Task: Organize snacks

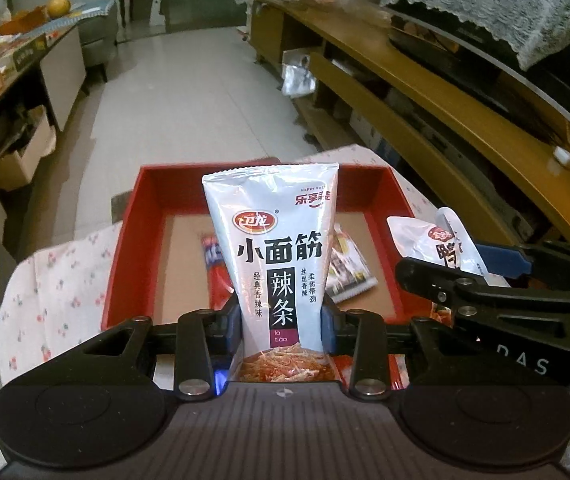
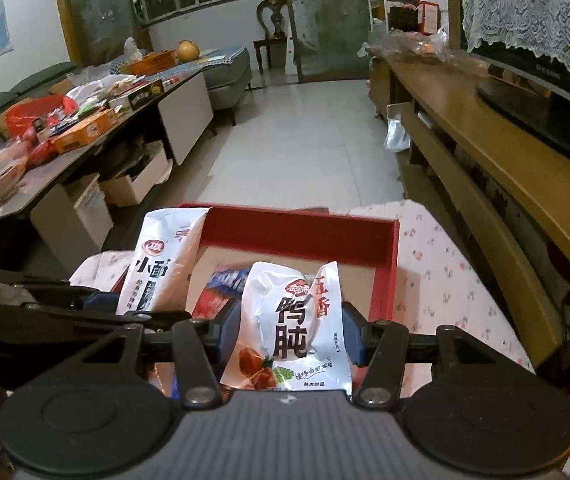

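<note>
My left gripper (image 1: pixel 283 326) is shut on a tall white spicy-strip packet (image 1: pixel 273 248), held upright above the near edge of a red tray (image 1: pixel 399 200). My right gripper (image 2: pixel 285 332) is shut on a white duck-gizzard pouch (image 2: pixel 297 320), also raised over the tray (image 2: pixel 305 232). Each view shows the other gripper's packet: the pouch (image 1: pixel 445 244) at the right, the strip packet (image 2: pixel 161 264) at the left. Inside the tray lie a red-and-blue sausage pack (image 1: pixel 215 268) and a small printed packet (image 1: pixel 349 272).
The tray rests on a floral cloth (image 1: pixel 57 280). A long wooden TV bench (image 2: pixel 485 152) runs along the right. A low table (image 2: pixel 97 120) crowded with boxes and bags stands at the left, with tiled floor (image 2: pixel 305 144) between them.
</note>
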`<state>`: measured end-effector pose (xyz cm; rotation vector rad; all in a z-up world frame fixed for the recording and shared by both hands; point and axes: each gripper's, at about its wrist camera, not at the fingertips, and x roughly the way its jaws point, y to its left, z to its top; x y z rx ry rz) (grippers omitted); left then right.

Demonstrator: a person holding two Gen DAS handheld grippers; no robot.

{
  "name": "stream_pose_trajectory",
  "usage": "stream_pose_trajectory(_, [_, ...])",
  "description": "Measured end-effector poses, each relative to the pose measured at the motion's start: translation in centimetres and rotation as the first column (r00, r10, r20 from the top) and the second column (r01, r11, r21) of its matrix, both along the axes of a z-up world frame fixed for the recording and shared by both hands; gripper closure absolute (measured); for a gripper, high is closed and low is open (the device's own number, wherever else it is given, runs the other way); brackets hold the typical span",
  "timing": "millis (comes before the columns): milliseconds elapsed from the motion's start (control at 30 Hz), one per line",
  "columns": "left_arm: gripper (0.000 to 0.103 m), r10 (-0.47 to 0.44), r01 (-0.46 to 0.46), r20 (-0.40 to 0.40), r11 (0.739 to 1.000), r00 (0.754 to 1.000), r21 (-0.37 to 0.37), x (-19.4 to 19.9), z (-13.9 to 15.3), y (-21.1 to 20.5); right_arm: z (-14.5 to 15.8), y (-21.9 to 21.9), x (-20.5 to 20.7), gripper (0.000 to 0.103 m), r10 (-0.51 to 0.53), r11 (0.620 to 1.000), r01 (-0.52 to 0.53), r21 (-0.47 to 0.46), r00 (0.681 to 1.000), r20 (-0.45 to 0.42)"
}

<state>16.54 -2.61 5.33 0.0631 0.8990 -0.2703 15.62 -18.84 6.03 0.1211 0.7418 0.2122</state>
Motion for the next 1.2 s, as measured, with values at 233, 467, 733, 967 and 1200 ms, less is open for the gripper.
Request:
stream_pose_trajectory(233, [0.06,0.023,-0.023,0.004,0.999,1.0,0.032,3.3,-1.1,-0.7,-1.5,-0.3,3.5,0.038,-0.021,1.0,0.021,-0.019,1.0,-0.001])
stream_pose_trajectory(467, [0.06,0.047,-0.046,-0.012,0.997,0.999,0.066,5.7,-2.8,-1.1,-3.6,-0.2,6.3,0.038,-0.026,0.999,0.026,-0.028,0.999,-0.025])
stream_pose_trajectory(733, [0.06,0.067,-0.062,-0.044,0.993,0.997,0.097,6.9,-4.9,-1.3,-5.6,0.0,7.8,0.038,-0.016,0.999,0.013,-0.052,0.998,-0.062])
stream_pose_trajectory(967, [0.06,0.068,-0.06,-0.053,0.988,0.996,0.142,6.9,-6.2,-1.6,-7.2,0.4,8.4,0.038,-0.016,0.998,0.011,-0.059,0.995,-0.094])
stream_pose_trajectory(1200, [0.059,0.057,-0.049,-0.044,0.984,0.997,0.17,6.7,-6.7,-1.8,-8.2,0.5,8.8,0.037,-0.015,0.997,0.007,-0.075,0.994,-0.111])
